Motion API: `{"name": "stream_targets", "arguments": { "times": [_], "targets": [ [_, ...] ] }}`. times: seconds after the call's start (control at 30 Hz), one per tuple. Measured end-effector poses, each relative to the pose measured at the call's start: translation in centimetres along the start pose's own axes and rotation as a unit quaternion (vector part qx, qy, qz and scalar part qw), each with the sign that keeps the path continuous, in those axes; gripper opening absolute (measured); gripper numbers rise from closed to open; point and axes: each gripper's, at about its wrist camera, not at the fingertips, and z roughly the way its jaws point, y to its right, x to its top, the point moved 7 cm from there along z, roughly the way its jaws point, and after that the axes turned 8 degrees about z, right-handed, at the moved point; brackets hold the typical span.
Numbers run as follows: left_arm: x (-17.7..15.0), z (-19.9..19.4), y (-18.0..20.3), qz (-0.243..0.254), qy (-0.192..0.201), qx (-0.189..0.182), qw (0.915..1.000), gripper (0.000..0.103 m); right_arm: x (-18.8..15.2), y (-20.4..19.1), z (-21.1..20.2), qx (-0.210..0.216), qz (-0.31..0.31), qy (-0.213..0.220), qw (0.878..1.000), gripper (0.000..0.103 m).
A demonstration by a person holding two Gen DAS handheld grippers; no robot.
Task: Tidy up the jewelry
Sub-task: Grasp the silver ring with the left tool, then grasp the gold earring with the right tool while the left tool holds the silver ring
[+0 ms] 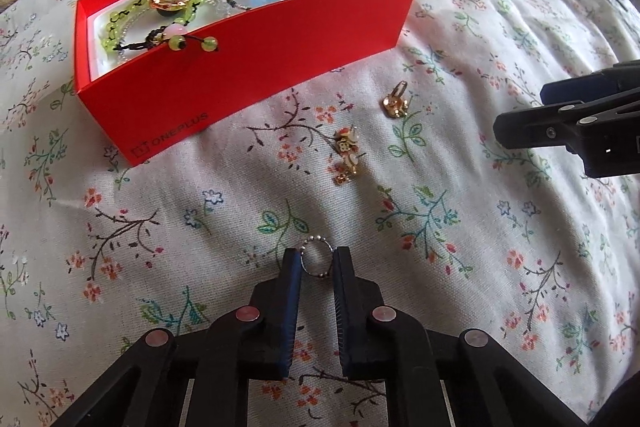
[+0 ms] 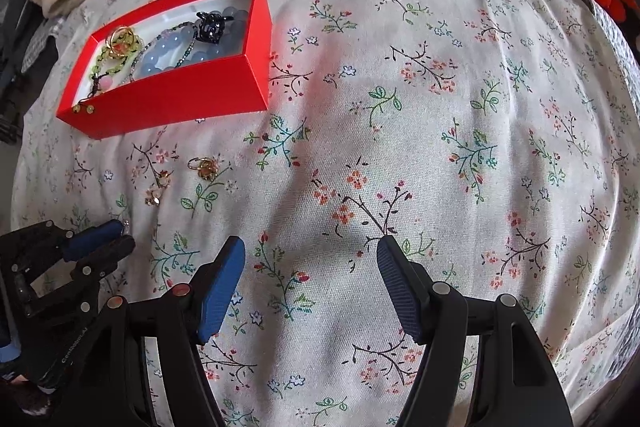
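The left tool (image 1: 316, 259), clamped on the ring (image 1: 316, 254), sits near the bed's front, with the box (image 1: 240, 75) far-left; the right tool (image 2: 311, 247) gapes empty.

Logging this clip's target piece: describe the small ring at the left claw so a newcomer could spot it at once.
Start at the red box on the floral bedspread, then come toward the camera past two gold trinkets lying loose on the cloth. The small ring stands between the pads of the left claw. Unlike the gold pieces, it is a thin silvery hoop of tiny beads.
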Motion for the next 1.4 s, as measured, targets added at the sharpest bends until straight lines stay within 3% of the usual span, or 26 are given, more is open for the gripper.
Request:
{"name": "stream_targets", "arguments": {
  "times": [0.27, 0.5, 0.8, 1.17, 1.4],
  "targets": [
    [-0.5, -0.8, -1.9, -0.02, -0.005, 0.028, 0.9994, 0.011, 0.6, -3.4, 1.0, 0.026, -0.053, 0.027, 0.998, 0.071],
    [-0.9, -1.3, -3.4, -0.049, -0.012, 0.046, 0.9977, 0.011, 1.3, -5.6, 2.4, 0.015, -0.098, 0.052, 0.994, 0.069],
    [-0.8, -1.2, -4.4, -0.061, -0.02, 0.054, 0.9965, 0.011, 2.5, -8.0, 3.5, 0.016, -0.131, 0.068, 0.989, 0.05],
    [-0.7, -1.3, -4.4, -0.067, -0.02, 0.059, 0.9958, 0.011, 2.4, -8.6, 3.1, 0.026, -0.148, 0.073, 0.986, 0.011],
    [-0.7, -1.6, -4.6, -0.074, -0.018, 0.064, 0.995, 0.011, 2.3, -8.3, 2.6, 0.037, -0.139, 0.068, 0.987, 0.003]
  ]
}}
